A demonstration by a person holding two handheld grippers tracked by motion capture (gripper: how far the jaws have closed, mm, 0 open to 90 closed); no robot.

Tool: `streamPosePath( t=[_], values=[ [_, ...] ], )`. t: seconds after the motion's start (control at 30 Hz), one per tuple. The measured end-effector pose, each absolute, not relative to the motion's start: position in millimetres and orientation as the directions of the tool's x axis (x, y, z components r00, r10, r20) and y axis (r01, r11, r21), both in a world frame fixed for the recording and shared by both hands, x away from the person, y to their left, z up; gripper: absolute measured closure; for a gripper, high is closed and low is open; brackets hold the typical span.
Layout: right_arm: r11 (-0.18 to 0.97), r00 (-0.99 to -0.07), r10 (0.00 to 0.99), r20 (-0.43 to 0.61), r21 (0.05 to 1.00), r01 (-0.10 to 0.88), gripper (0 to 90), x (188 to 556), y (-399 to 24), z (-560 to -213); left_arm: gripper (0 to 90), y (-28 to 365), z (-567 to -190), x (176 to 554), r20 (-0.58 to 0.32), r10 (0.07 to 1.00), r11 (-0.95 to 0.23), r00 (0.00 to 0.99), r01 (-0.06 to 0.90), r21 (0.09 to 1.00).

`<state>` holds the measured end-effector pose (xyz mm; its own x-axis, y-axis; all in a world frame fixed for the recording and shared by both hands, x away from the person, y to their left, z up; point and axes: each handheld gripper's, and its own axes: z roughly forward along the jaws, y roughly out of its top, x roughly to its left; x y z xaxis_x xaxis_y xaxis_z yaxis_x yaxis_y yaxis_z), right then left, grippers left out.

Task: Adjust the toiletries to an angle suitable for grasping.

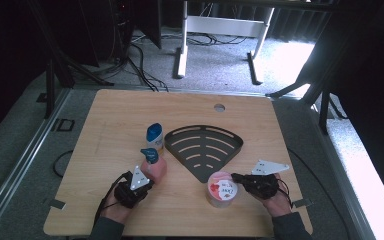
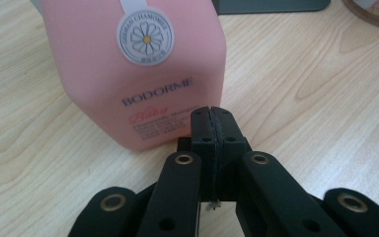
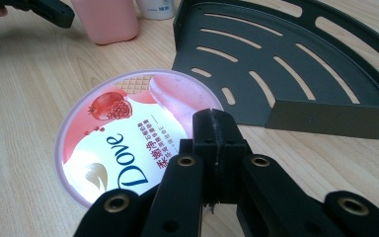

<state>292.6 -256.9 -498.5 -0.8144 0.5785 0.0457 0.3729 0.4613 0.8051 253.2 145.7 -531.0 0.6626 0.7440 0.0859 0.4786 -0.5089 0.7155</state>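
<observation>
A pink BODORME bottle (image 1: 154, 169) (image 2: 143, 74) with a blue cap stands left of centre on the table. My left gripper (image 1: 149, 181) (image 2: 211, 116) is shut and empty, its tips low beside the bottle's near corner. A round Dove tub (image 1: 222, 189) (image 3: 123, 148) with a pink pomegranate lid sits near the front. My right gripper (image 1: 235, 177) (image 3: 212, 118) is shut with nothing in it, its tips at the lid's edge. A black slotted corner shelf (image 1: 203, 146) (image 3: 286, 64) lies flat at mid-table. The pink bottle (image 3: 111, 19) also stands far off in the right gripper view.
A white bottle (image 1: 154, 137) (image 3: 158, 7) with a blue cap stands just behind the pink one, left of the shelf. The wooden table (image 1: 120, 115) has a cable hole (image 1: 219, 107) near its far edge. Floor cables and desk legs lie beyond.
</observation>
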Motion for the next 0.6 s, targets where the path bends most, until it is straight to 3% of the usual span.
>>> streamPosePath(
  t=[0.6],
  values=[
    [0.464,-0.815,0.577,0.043,0.804,0.371,90.0,292.3,-257.2,-498.3,89.7,120.7,-531.6,278.3,0.111,0.713,-0.549,0.692,0.452,0.703]
  ],
)
